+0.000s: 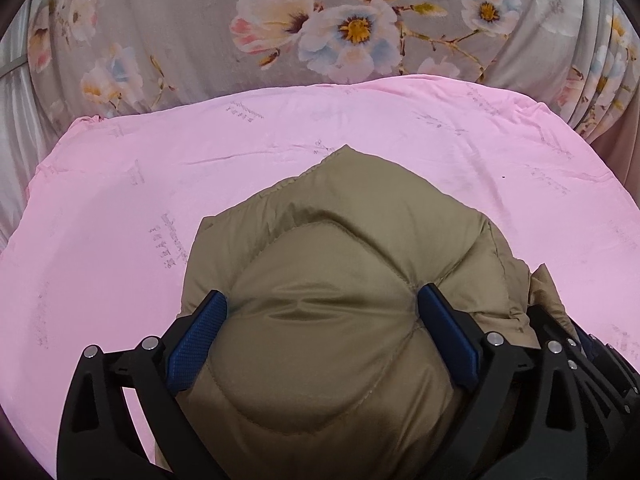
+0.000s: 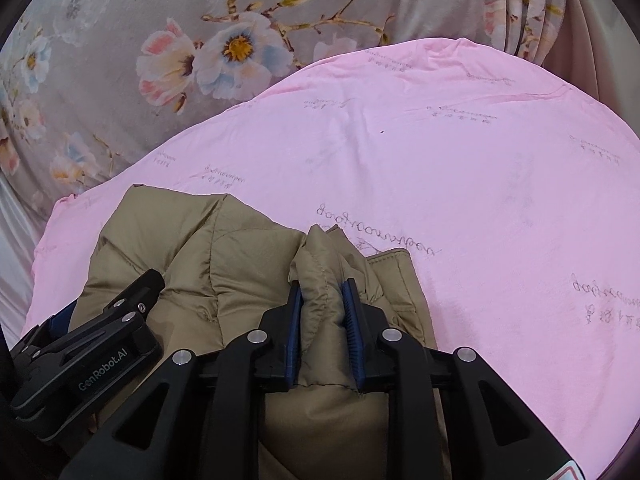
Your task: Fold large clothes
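Note:
A tan quilted puffer jacket (image 1: 332, 240) lies bunched on a pink sheet (image 1: 160, 160). My left gripper (image 1: 322, 304) straddles a rounded puffy section of it. The jaws stand very wide, and the padding swells up between the blue pads (image 1: 196, 340) and brushes them. In the right wrist view my right gripper (image 2: 322, 296) is shut on a narrow upright fold of the jacket (image 2: 192, 248), which is pinched between its blue pads (image 2: 295, 320). The left gripper's black body (image 2: 100, 340) rests on the jacket just to the left of the right one.
The pink sheet (image 2: 480, 200) stretches far beyond and to the right of the jacket. A grey floral cloth (image 1: 200, 20) hangs behind the sheet's far edge, and its pleated folds (image 2: 520, 8) hang at the far right.

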The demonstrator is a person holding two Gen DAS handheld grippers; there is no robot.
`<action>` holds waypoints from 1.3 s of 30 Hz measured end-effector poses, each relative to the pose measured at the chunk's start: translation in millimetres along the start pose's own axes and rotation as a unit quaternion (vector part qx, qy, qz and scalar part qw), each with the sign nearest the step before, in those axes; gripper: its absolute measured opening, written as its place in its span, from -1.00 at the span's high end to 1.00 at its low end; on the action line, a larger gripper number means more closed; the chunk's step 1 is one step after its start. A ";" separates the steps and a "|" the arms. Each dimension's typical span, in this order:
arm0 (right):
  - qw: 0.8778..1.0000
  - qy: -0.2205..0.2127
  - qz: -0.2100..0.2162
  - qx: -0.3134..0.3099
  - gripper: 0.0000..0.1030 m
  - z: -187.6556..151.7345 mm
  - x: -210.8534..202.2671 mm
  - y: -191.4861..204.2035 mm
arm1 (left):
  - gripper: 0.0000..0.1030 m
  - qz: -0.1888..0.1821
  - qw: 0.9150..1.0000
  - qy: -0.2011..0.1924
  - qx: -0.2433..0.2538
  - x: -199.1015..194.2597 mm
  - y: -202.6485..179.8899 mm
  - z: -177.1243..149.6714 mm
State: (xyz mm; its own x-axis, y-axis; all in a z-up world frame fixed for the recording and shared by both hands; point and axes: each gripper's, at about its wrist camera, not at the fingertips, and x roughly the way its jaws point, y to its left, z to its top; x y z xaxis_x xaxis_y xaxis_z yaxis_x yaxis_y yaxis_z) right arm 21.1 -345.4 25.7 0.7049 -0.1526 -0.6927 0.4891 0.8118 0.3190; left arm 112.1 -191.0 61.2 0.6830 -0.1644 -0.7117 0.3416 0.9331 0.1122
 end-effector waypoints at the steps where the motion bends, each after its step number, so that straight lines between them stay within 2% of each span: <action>1: 1.000 0.000 0.000 0.000 0.58 -0.1 -0.6 -0.7 | -0.84 0.002 1.000 -0.001 0.000 -0.2 -0.9 0.0; 6: 1.000 -0.003 0.006 0.005 0.58 -0.8 -2.9 -3.8 | -0.84 0.004 1.000 -0.004 0.001 -2.0 -1.4 -0.7; 10: 1.000 -0.008 0.018 0.009 0.58 -0.2 -11.4 -9.7 | -0.84 -0.009 1.000 0.000 -0.002 -12.1 3.8 -1.3; 12: 1.000 -0.011 0.014 -0.004 0.58 -2.4 -32.3 -9.3 | -0.84 -0.018 1.000 0.010 0.003 -30.8 9.4 -7.0; 16: 0.999 -0.016 0.033 -0.028 0.53 -22.6 -87.2 -1.4 | -0.84 -0.053 0.998 0.007 0.023 -80.0 22.3 -32.6; 19: 0.998 -0.003 0.049 -0.028 0.54 -42.6 -116.1 -0.6 | -0.84 -0.089 0.995 0.044 0.017 -93.0 30.6 -62.6; 20: 0.998 0.003 0.054 -0.028 0.55 -48.5 -122.3 -0.4 | -0.84 -0.090 0.995 0.049 0.009 -97.8 34.6 -73.6; 23: 0.997 0.020 0.063 -0.040 0.67 -68.4 -135.3 1.9 | -0.84 -0.080 0.995 0.054 0.004 -107.5 42.3 -89.7; 25: 0.995 0.041 0.062 -0.059 0.92 -82.6 -133.6 6.0 | -0.83 -0.078 0.995 0.062 -0.006 -111.2 48.4 -96.3; 26: 0.995 0.050 0.050 -0.070 0.96 -90.2 -129.7 7.3 | -0.79 -0.075 0.995 0.065 -0.011 -112.4 50.9 -99.8; 29: 0.995 0.055 0.032 -0.079 1.00 -102.9 -124.4 4.5 | -0.70 -0.072 0.995 0.071 -0.013 -114.7 51.4 -107.3; 33: 0.995 0.056 0.032 -0.081 1.00 -107.4 -118.5 2.2 | -0.70 -0.057 0.996 0.067 0.006 -113.5 46.1 -113.0; 39: 0.994 0.032 0.009 -0.102 1.00 -117.6 -117.5 8.1 | -0.70 -0.044 0.997 0.060 0.018 -108.8 42.4 -118.7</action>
State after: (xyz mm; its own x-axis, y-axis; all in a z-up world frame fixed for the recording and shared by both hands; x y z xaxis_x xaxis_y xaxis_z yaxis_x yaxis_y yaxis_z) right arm -118.1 -254.6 33.6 0.6751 -0.1058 -0.7301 0.3580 0.9123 0.1989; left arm -24.4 -95.6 61.2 0.5685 -0.2035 -0.7971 0.4207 0.9046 0.0691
